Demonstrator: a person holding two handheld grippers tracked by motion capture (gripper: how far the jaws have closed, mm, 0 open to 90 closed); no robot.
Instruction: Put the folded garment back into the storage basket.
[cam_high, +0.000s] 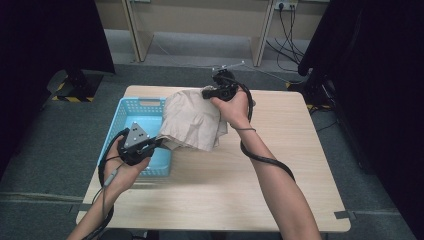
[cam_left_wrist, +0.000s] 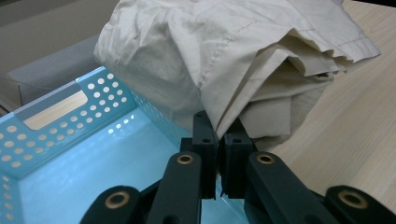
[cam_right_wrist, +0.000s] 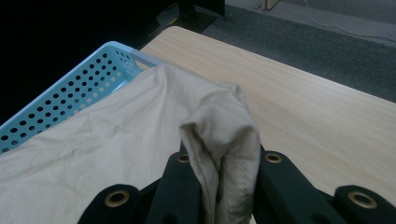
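One beige cloth (cam_high: 192, 120), one blue perforated basket (cam_high: 131, 111), one wooden table (cam_high: 280, 165) and two grippers

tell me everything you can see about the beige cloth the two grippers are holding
The beige folded cotton-looking cloth is crumpled into several layers, with stitched hems showing. It is held up between the two grippers, partly over the light blue perforated plastic basket and partly over the pale wooden table. The left gripper is shut on a lower fold near the basket; the right gripper is shut on a bunched, seamed edge at its far end.
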